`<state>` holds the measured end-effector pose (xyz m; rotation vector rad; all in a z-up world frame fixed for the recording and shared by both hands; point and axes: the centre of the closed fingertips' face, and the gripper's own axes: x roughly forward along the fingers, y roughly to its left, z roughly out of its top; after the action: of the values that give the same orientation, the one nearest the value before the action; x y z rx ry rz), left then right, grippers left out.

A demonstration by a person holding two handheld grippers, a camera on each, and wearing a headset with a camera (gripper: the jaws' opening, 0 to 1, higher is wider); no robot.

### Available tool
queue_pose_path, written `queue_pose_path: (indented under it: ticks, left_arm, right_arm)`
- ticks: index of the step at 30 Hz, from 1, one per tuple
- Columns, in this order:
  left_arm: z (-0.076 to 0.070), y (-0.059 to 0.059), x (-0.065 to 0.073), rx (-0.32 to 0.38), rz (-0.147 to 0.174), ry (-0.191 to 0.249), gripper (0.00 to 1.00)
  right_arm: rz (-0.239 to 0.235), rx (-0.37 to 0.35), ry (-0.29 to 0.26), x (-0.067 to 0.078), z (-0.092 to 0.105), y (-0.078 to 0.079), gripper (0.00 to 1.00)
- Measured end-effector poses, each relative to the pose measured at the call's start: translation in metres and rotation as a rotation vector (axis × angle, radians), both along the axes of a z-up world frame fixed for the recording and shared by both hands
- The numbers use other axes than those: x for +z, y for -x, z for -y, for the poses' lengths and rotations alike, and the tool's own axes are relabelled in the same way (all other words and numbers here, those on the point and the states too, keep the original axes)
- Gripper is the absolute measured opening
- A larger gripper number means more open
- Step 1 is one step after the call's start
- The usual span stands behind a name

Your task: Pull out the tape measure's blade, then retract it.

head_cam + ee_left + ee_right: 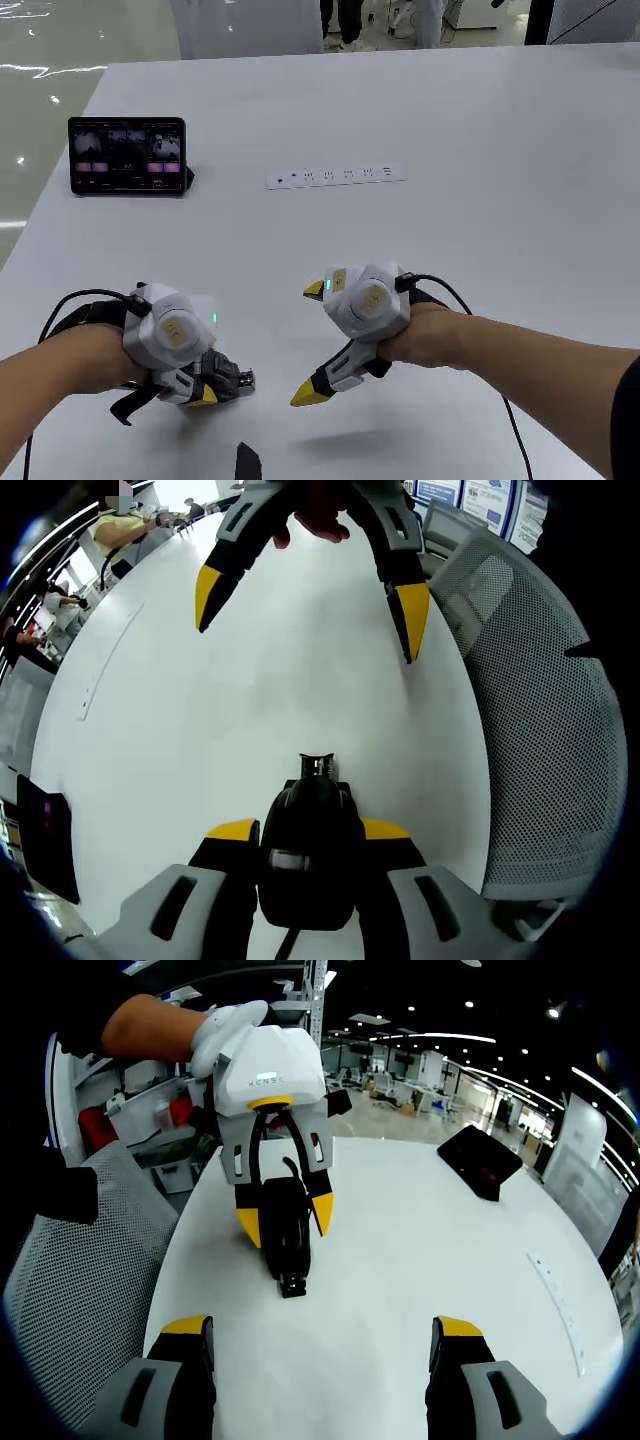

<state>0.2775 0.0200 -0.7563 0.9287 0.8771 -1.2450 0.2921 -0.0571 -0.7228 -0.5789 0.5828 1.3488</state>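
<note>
two grippers face each other low over the white surface [450, 150]. the left gripper [308, 830] has its yellow-tipped fingers [232, 830] closed against the sides of the tape measure [310, 860]. it holds the case steady at the surface (resting or just clear, i cannot tell) with the blade's mouth turned toward the other gripper, probably so the pull can run straight out. the right gripper [322, 1325] holds nothing. its fingers [458, 1327] are spread wide and aimed at the hook end [292, 1285], near it but apart. the tape measure is a black, rounded case with a small dark tab at its front, and no blade is drawn out yet.
</note>
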Motion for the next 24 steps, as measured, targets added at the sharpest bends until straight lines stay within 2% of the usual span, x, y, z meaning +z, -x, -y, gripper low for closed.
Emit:
queue_pose_path:
  ticks: [4, 10, 15, 19, 24]
  left_arm:
    - [-0.001, -0.003, 0.002, 0.006, 0.007, 0.014, 0.33]
    - [0.0, -0.005, 0.003, 0.015, 0.014, 0.036, 0.33]
    - [0.0, -0.006, 0.003, 0.012, 0.0, 0.043, 0.33]
    - [0.0, -0.007, 0.003, 0.016, -0.014, 0.054, 0.33]
    - [0.001, -0.006, 0.003, 0.001, -0.003, 0.05, 0.33]
  right_arm:
    - [-0.016, 0.019, 0.006, -0.007, -0.011, 0.002, 0.82]
    - [-0.046, 0.039, -0.006, -0.012, -0.027, 0.006, 0.69]
    - [-0.055, 0.084, 0.02, -0.024, -0.037, 0.012, 0.6]
    - [-0.089, 0.086, 0.034, -0.034, -0.044, 0.016, 0.54]
    - [-0.082, 0.131, 0.05, -0.044, -0.045, 0.021, 0.45]
